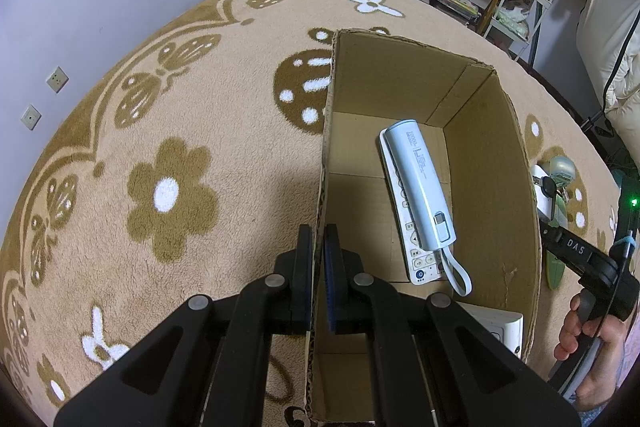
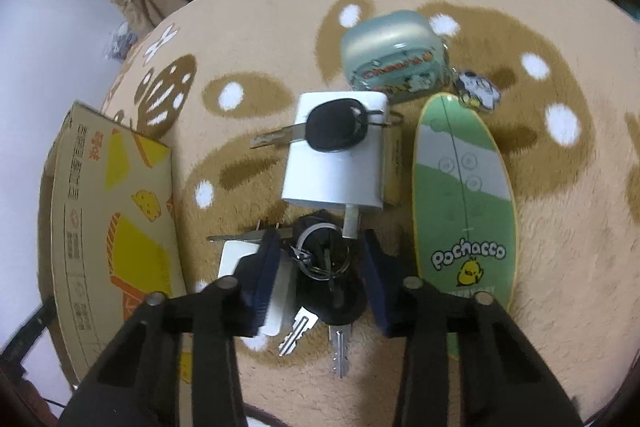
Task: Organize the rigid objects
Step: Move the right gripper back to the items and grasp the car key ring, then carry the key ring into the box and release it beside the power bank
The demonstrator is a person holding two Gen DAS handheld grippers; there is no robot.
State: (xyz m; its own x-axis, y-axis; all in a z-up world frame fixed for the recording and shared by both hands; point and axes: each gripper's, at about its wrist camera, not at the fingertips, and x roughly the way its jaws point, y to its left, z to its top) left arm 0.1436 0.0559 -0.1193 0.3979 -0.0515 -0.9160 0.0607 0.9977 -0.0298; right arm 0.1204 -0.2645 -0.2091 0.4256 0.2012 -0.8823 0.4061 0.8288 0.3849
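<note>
In the left wrist view my left gripper (image 1: 319,231) is shut on the left wall of an open cardboard box (image 1: 326,147). Inside the box a light blue power bank (image 1: 422,187) lies on a white remote (image 1: 424,263). In the right wrist view my right gripper (image 2: 320,247) points down over a bunch of keys (image 2: 324,267) with a black fob. The bunch lies between the blue pads (image 2: 266,263), with a gap on each side. Part of a white plug (image 2: 236,259) lies under the left finger.
Beyond the keys, a white charger block (image 2: 332,171) carries a black car key (image 2: 338,125). A green Pochacco fingerboard (image 2: 464,187) lies to the right and a teal case (image 2: 392,55) further back. The box's printed outer wall (image 2: 112,211) stands left. A patterned beige carpet (image 1: 168,147) lies underneath.
</note>
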